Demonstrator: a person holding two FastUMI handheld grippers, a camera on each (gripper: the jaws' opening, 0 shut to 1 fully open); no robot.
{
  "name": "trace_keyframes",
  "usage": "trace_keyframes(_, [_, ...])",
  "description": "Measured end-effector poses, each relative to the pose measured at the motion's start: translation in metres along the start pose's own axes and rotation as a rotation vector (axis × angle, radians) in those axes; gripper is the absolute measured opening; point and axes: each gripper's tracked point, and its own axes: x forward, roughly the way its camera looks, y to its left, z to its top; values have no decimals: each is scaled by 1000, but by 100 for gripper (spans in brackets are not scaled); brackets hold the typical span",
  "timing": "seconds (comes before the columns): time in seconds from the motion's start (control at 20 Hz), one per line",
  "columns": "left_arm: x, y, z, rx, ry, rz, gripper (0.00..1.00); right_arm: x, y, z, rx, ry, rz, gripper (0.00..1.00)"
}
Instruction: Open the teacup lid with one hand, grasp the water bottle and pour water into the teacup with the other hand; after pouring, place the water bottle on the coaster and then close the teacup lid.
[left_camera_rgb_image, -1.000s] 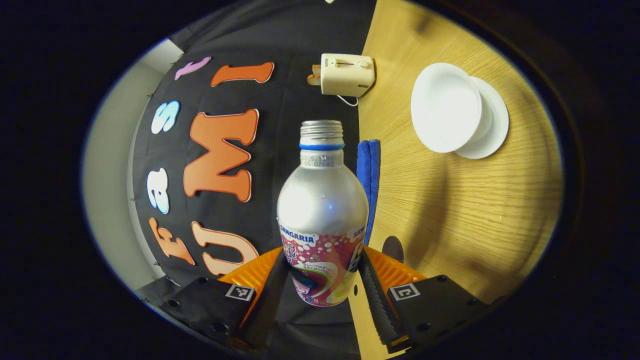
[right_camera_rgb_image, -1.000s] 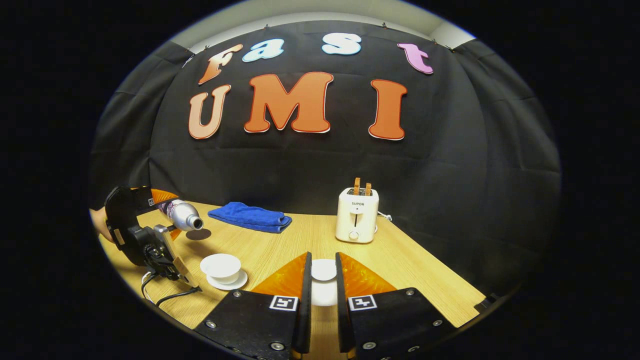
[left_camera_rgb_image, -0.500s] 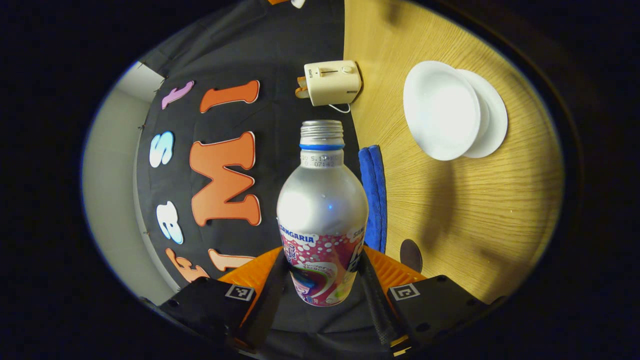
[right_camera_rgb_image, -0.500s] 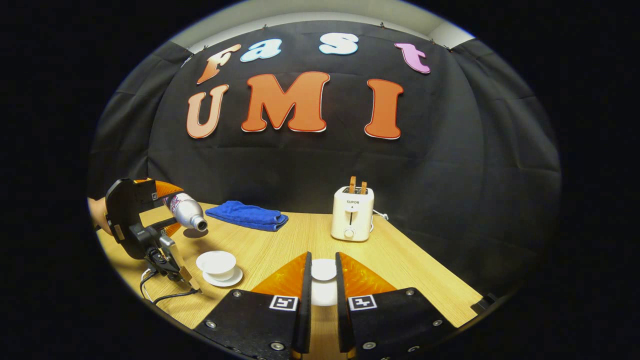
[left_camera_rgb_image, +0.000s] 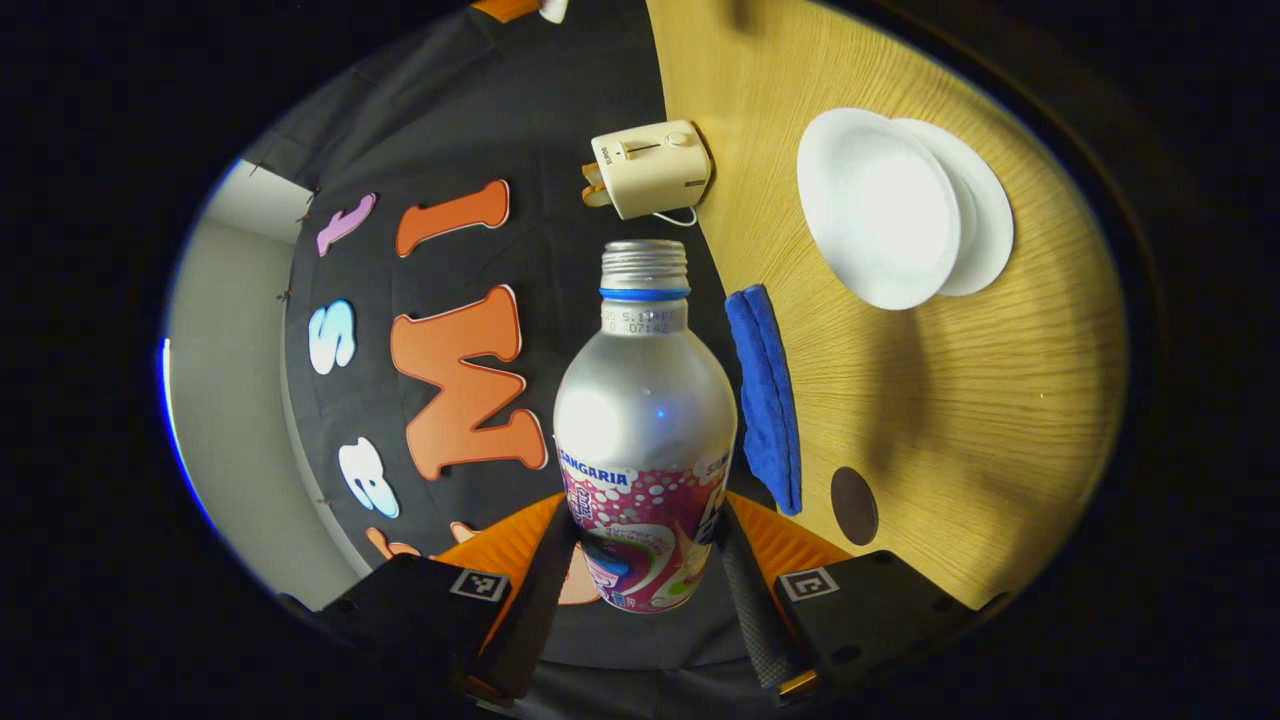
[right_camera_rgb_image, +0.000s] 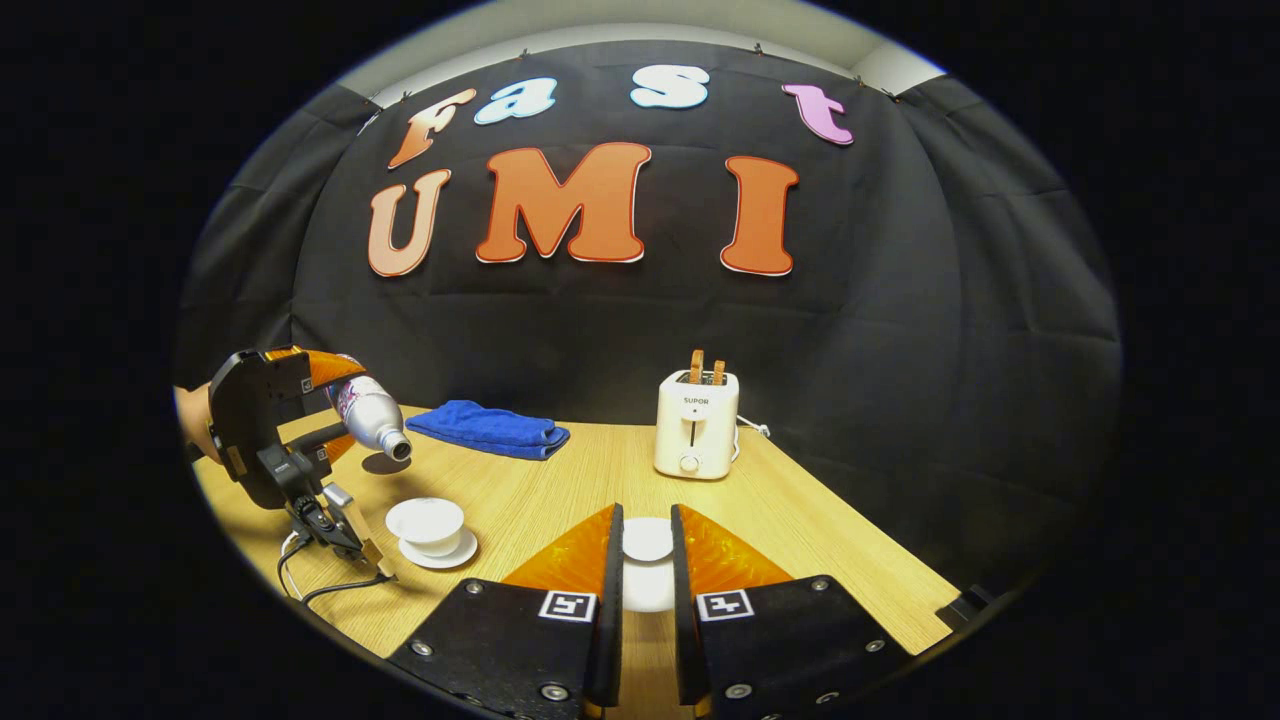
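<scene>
My left gripper (left_camera_rgb_image: 645, 570) is shut on a silver water bottle (left_camera_rgb_image: 645, 420) with a pink label and no cap. The right gripper view shows that bottle (right_camera_rgb_image: 370, 415) tipped on its side, mouth pointing down toward the open white teacup (right_camera_rgb_image: 427, 522) on its saucer, still up and to the left of the cup. In the left gripper view the teacup (left_camera_rgb_image: 878, 205) and saucer lie at the upper right, and a dark round coaster (left_camera_rgb_image: 854, 505) sits on the wood beside the blue cloth. My right gripper (right_camera_rgb_image: 647, 560) is shut on the white teacup lid (right_camera_rgb_image: 647, 540), held above the table.
A folded blue cloth (right_camera_rgb_image: 488, 428) lies at the back of the wooden table (right_camera_rgb_image: 800, 540). A cream toaster (right_camera_rgb_image: 693, 425) with two slices stands at the back centre, its cord trailing right. A hand (right_camera_rgb_image: 192, 420) holds the left gripper, and a cable hangs below it.
The left gripper has rolled further, tipping the bottle's mouth lower toward the teacup. The right gripper has drifted slightly, the lid still in its grip.
</scene>
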Motion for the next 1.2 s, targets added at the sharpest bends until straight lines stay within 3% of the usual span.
trace_keyframes(0.2, [2,9,-4,33,-1,21,80,0,0,-1,-5,1,0,22])
trace_keyframes(0.5, [6,17,-7,83,-5,42,86,0,0,1,-7,1,3,22])
trace_keyframes(1.2, [12,30,-8,195,-27,75,83,5,3,-4,-23,17,9,23])
